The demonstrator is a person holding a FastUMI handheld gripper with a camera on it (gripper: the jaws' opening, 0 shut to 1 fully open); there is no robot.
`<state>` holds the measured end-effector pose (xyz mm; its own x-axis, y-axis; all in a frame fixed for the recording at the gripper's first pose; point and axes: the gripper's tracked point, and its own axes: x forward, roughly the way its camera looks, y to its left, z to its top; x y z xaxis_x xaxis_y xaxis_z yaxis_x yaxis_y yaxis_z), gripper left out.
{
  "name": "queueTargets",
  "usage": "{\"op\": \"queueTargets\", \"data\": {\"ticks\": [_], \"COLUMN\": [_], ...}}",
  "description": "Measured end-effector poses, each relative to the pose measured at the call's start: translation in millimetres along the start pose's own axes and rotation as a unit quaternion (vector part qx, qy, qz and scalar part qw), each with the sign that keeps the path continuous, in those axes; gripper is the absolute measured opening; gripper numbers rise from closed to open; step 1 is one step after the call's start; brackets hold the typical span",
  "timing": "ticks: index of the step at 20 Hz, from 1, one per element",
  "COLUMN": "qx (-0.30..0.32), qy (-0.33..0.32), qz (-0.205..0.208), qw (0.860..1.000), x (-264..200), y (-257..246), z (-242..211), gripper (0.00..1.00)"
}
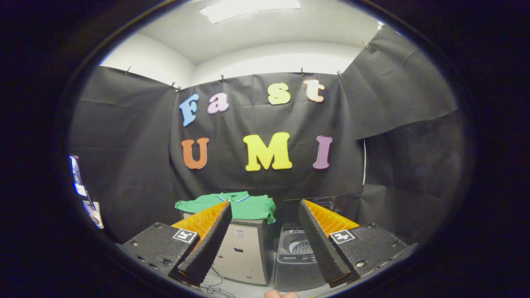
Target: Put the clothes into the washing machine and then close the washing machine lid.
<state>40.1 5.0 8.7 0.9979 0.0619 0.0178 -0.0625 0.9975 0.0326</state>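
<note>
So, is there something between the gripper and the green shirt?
No. In the gripper view, the open gripper has only bare air ahead; the green shirt lies beyond its fingers on a pale cabinet.

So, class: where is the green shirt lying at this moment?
In the gripper view the green shirt lies spread on top of a pale cabinet, beside the washing machine with its lid up, beyond the open, empty claw.

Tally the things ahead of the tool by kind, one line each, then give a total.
Green shirts: 1, green shirt lying on the cabinet
Cabinets: 1, pale cabinet beyond the tool's fingers
Washing machines: 1, washing machine beside the cabinet, lid up, drum showing
Tools: 1, tool, fingers spread wide, holding nothing
Total: 4
</note>
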Motion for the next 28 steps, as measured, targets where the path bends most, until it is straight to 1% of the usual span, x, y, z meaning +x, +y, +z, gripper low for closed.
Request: {"op": "queueTargets", "data": {"ticks": [8, 11, 15, 20, 23, 28], "qx": [-0.008, -0.01, -0.008, -0.007, 0.004, 0.014], "qy": [-0.015, -0.015, -0.014, -0.003, 0.021, 0.096], "qz": [0.013, 0.004, 0.001, -0.018, -0.018, 0.012], "qw": [1.0, 1.0, 1.0, 1.0, 1.0, 0.995], "x": [25, 34, 47, 76, 101, 159], "y": [23, 33, 59, 89, 112, 154], "z": [16, 22, 27, 32, 33, 30], "gripper": [1.0, 1.0, 1.0, 1.0, 1.0, 1.0]}}
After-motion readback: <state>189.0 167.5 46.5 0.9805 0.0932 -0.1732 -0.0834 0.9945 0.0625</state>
